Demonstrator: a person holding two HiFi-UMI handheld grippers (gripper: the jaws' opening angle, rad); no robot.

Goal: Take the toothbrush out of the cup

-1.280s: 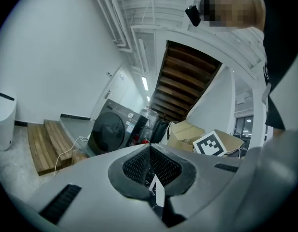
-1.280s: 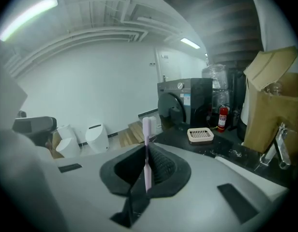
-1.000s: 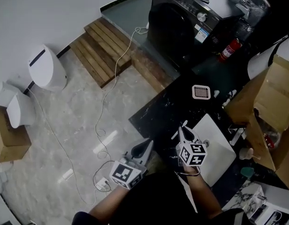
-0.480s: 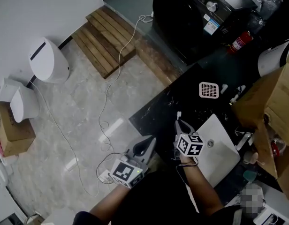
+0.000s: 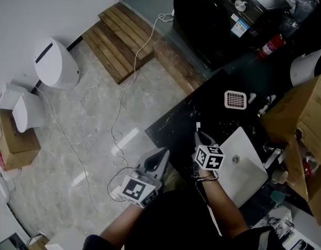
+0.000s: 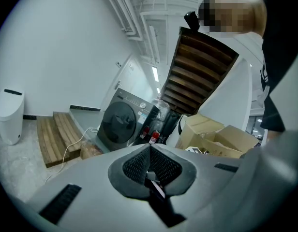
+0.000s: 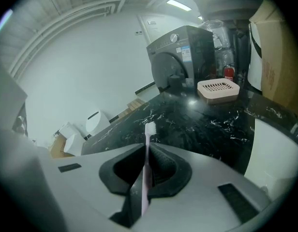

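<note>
right gripper view looks along the right gripper (image 7: 147,148): its jaws have just been easing open but stand narrow, the pads pinching the toothbrush (image 7: 149,129) by its handle. the brush runs straight out along the jaws, and its white bristle head pokes just beyond the tips. the left gripper (image 6: 150,146) hangs just to the left of the right one, jaws pressed together with nothing between them, off the counter's edge and over the pale floor (image 5: 98,129). under and ahead of the right gripper's tips lies the black marbled counter (image 7: 197,122), and a white basin (image 7: 277,144) sits just to that gripper's right. further ahead and a little right, a pale slotted soap dish (image 7: 218,90) rests on the counter, well apart from the brush. beyond the dish stands a dark washing machine (image 7: 180,57), with a red fire extinguisher (image 7: 229,72) to its right and a cardboard box (image 7: 279,57) at the far right. far ahead and left of the left gripper are wooden steps (image 6: 54,134) and a white toilet (image 6: 7,115).
</note>
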